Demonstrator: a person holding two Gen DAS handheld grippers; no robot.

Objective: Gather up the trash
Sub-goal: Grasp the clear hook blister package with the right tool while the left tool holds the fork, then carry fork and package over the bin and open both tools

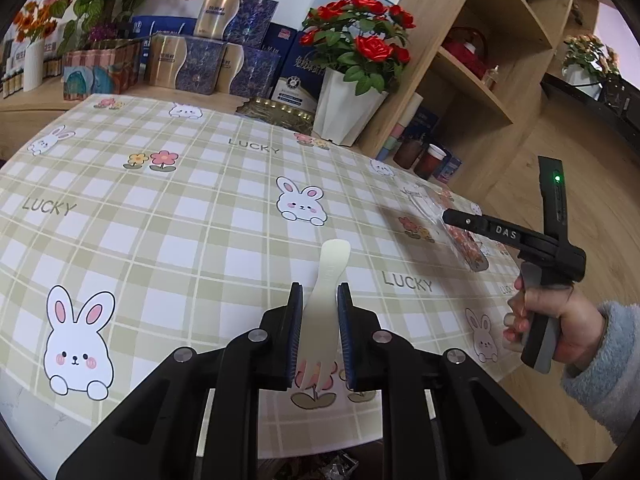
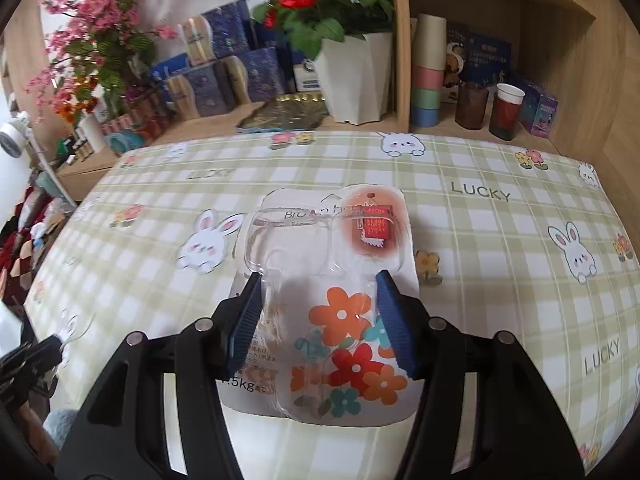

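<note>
Left gripper (image 1: 320,300) closed on a pale plastic fork (image 1: 326,280): pads pinch its handle, tines toward the camera, broad end pointing out over the desk (image 1: 180,208). Fork held just above the checked cloth.

Right gripper (image 2: 318,300) clamped on a clear blister pack (image 2: 320,280) with flower-print backing; jaws partway apart, pads pressing its two sides. In the left view the pack hangs from that gripper's tips over the desk's right edge, and a hand (image 1: 556,328) in a fuzzy blue sleeve grips the handle.

White pot of red roses (image 1: 352,108) at the desk's far edge, beside a wooden shelf (image 1: 480,60).
</note>
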